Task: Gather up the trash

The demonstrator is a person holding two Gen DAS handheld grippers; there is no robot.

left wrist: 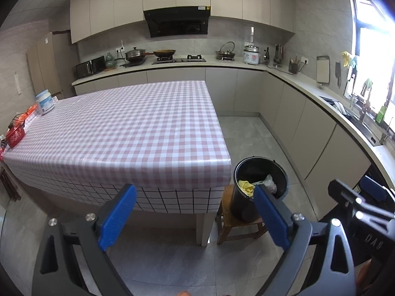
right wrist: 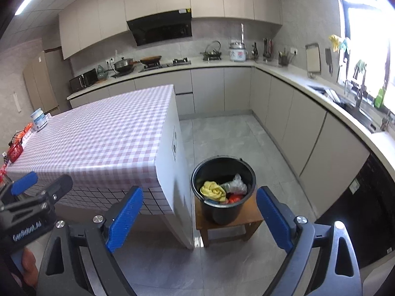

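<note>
A black bucket (right wrist: 222, 212) stands on a low wooden stool (right wrist: 229, 224) by the table's right corner. Inside it lie a yellow crumpled piece (right wrist: 213, 190), a clear plastic wrapper (right wrist: 237, 185) and something red (right wrist: 233, 198). My right gripper (right wrist: 199, 190) is open and empty, hanging above and in front of the bucket. My left gripper (left wrist: 192, 188) is also open with nothing between its blue pads (left wrist: 118, 217), facing the table's front edge. The bucket (left wrist: 281, 175) sits just behind its right finger. Each gripper shows at the other view's edge: the right gripper (left wrist: 353, 185) and the left gripper (right wrist: 47, 178).
A table with a pink checked cloth (left wrist: 123, 128) fills the left. At its far left edge stand a white jar (left wrist: 44, 102) and a red container (left wrist: 14, 135). Kitchen counters (right wrist: 308, 83) with a sink (right wrist: 355, 113) run along the back and right. Grey tiled floor (right wrist: 222, 138) lies between.
</note>
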